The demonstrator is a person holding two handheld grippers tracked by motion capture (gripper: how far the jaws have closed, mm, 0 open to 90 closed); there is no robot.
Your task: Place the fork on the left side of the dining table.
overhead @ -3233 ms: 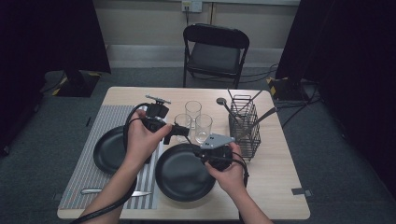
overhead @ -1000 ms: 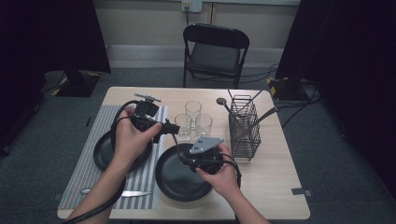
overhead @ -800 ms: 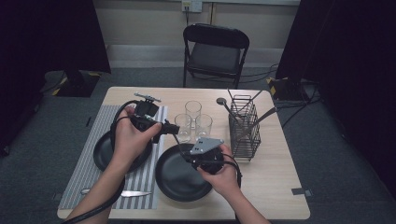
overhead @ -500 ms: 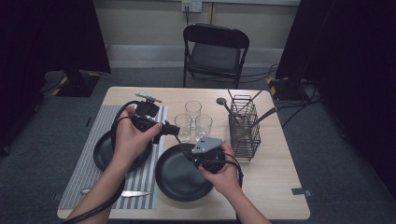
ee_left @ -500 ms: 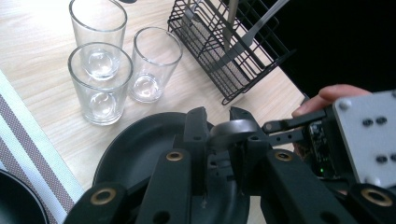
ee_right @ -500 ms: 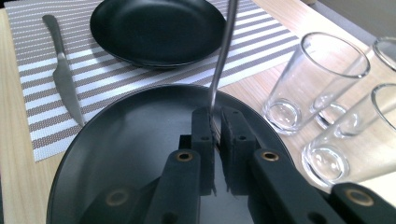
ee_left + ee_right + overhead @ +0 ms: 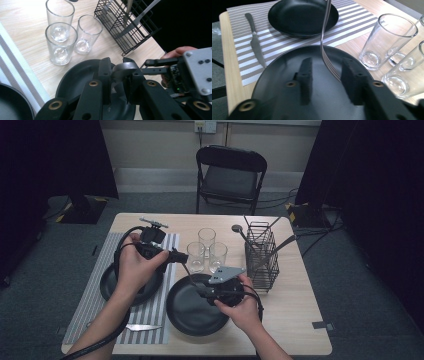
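Over the near black plate point(image 7: 192, 307) on the bench point(image 7: 295, 320), my left hand-held gripper point(image 7: 119, 75) stays clamped on the handle end of a fork point(image 7: 325, 37), the grip unchanged for the last second. My right hand-held gripper point(image 7: 328, 76) has just been opening: its jaws now stand apart, with the tines passing between them and lying against the right-hand pad. I judge the handover done, so the left hand-held gripper can carry the fork to the striped placemat point(image 7: 100, 305) by the knife point(image 7: 142, 327).
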